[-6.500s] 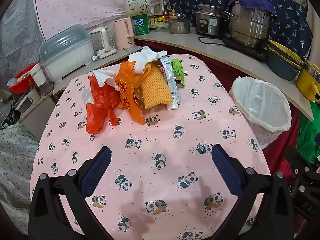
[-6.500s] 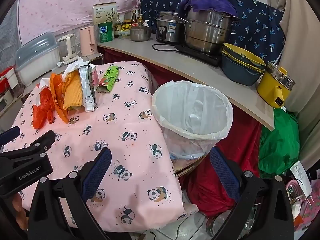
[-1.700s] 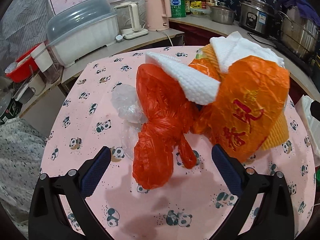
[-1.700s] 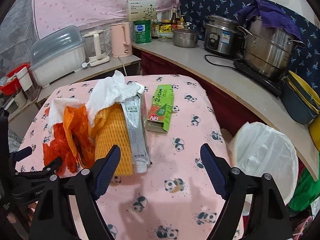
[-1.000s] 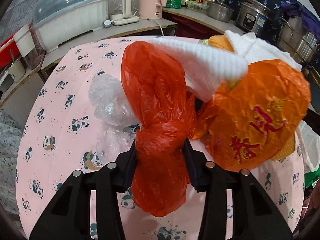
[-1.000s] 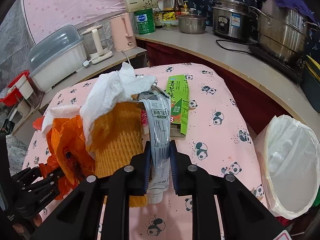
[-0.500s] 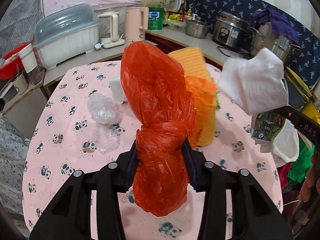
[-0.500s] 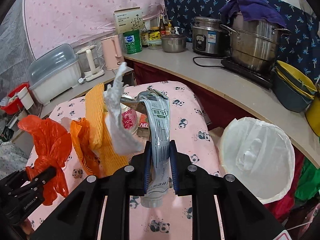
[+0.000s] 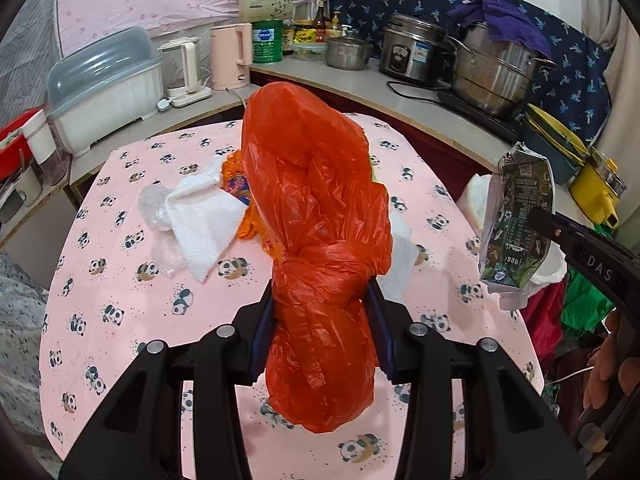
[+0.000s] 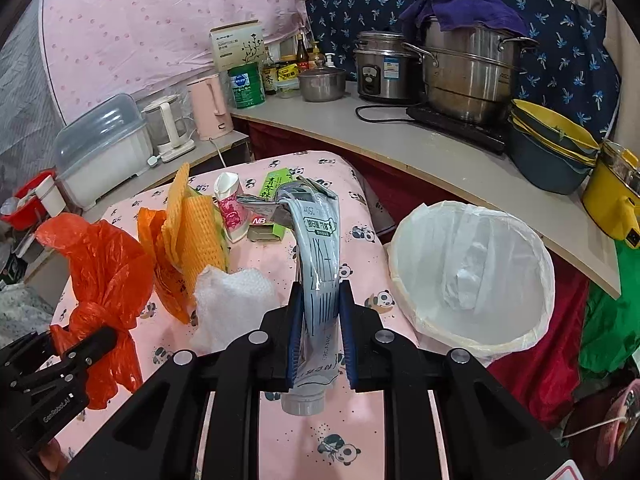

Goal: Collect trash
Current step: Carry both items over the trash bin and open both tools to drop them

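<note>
Two hand-held grippers up over the tabletop (image 9: 120, 292) and its pink panda cloth, both angled downward; the left hand-held gripper (image 9: 322, 320) is clenched on the knotted neck of one red plastic bag (image 9: 316, 208), bag lifted clear of the cloth and bulging above and below the jaws; the right hand-held gripper (image 10: 320, 320) is clamped on one flattened grey tube (image 10: 318, 264), cap end hanging below the jaws, "ORGANIC" readable on it; one white-lined bin (image 10: 472, 272) stands just right of the tabletop, a crumpled white scrap inside; on the cloth lie one orange bag (image 10: 160, 248), one yellow foam net (image 10: 192, 228), two white paper tissues (image 9: 204, 220), one clear plastic wad (image 9: 154, 208), one small pink-and-white carton (image 10: 230, 208), one green box (image 10: 272, 200) marked "NB"; in the left view the tube shows dark green print, and "DAS" on the right gripper's arm; fingers of one hand (image 9: 612, 364) show at the right edge.
</note>
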`<state>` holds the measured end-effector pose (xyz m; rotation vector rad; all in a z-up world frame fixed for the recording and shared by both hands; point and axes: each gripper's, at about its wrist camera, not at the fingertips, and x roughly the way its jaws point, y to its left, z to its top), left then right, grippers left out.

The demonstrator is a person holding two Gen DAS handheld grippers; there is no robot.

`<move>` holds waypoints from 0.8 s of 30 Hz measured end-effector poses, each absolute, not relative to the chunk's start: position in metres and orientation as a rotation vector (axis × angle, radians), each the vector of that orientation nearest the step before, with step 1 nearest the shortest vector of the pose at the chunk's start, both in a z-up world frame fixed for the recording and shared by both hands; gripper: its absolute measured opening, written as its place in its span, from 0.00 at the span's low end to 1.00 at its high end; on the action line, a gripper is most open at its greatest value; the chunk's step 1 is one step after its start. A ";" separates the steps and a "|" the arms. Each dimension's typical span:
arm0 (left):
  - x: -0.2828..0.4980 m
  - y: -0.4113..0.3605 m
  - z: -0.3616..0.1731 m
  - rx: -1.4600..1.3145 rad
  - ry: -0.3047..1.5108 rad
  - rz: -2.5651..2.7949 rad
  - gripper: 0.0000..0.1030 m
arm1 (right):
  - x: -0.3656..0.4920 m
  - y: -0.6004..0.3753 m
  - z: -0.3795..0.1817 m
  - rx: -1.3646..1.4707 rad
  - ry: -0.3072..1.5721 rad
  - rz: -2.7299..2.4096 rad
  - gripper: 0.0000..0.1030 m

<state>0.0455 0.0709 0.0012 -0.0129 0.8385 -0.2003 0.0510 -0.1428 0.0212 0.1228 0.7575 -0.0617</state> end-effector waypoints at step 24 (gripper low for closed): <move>0.099 -0.116 0.005 0.118 0.835 -0.499 0.39 | 0.060 -0.302 0.007 0.266 0.713 -0.324 0.16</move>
